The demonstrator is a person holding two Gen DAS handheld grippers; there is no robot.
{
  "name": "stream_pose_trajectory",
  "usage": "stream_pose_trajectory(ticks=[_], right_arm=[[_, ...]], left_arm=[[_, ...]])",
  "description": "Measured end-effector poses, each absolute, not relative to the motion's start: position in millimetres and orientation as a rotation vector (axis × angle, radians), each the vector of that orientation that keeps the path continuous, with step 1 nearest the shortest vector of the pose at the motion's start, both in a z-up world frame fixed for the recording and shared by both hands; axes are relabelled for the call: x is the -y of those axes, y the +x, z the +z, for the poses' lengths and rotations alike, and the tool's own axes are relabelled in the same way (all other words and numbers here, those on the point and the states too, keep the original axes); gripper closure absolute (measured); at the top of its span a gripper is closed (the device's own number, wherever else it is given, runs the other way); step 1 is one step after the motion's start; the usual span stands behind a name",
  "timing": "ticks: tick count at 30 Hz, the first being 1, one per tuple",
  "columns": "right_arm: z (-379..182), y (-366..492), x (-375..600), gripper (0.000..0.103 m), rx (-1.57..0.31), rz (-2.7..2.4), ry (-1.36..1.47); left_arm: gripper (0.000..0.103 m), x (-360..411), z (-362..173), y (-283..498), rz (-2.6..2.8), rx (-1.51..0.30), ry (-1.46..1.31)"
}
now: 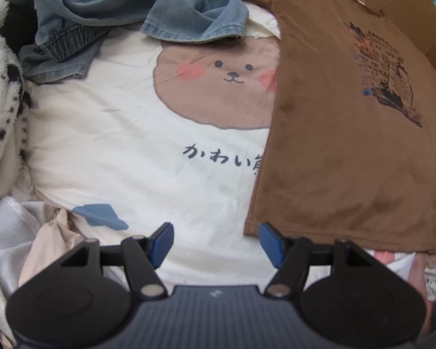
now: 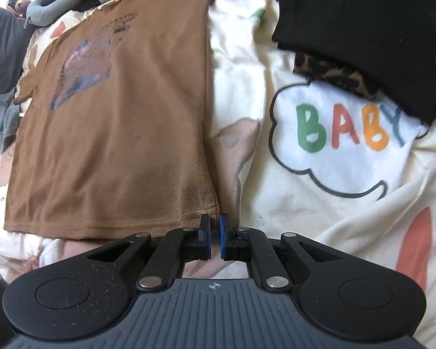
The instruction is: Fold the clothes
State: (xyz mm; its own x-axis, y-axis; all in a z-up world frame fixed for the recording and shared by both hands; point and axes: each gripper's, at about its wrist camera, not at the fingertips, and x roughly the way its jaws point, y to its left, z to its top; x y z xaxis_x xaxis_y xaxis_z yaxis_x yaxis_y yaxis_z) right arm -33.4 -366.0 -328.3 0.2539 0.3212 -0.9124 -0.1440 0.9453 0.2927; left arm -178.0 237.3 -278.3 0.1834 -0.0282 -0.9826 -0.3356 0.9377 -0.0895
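Observation:
A brown T-shirt [image 1: 343, 133] with a dark printed graphic lies flat on the cartoon-print bed cover [image 1: 125, 133]. My left gripper [image 1: 215, 231] is open just above the cover, and its right fingertip [image 1: 269, 237] touches the shirt's near left hem corner. In the right wrist view the same brown T-shirt [image 2: 116, 133] spreads away from me. My right gripper [image 2: 215, 221] has its blue pads closed together at the shirt's near right hem corner, with the edge of the hem pinched between them.
Crumpled blue denim clothes [image 1: 107, 8] lie at the far left, with a spotted fluffy throw [image 1: 3, 93] on the left edge. A black garment [image 2: 363, 29] over a leopard-print piece [image 2: 334, 75] sits at the right. Cardboard [image 1: 415, 5] stands beyond the shirt.

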Motion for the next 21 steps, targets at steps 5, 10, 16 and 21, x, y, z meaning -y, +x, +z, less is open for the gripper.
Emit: stream_pose_trajectory(ticks=[5,10,16,21], right_arm=[[-313,-33,371,0.101,-1.287,0.294,0.166],[-305,-31,374,0.101,-1.302,0.266,0.166],[-307,-27,372,0.101,-1.33,0.226,0.155],[-309,-24,370,0.101,-1.354,0.192,0.146]], left_arm=[[0.04,-236,-283,-180,0.197,-1.346,-0.335],[0.045,-241,-293,-184,0.187,-1.309,-0.38],[0.054,-245,-313,-189,0.177,-1.277,-0.448],[0.061,-241,-333,-193,0.163,-1.253,-0.52]])
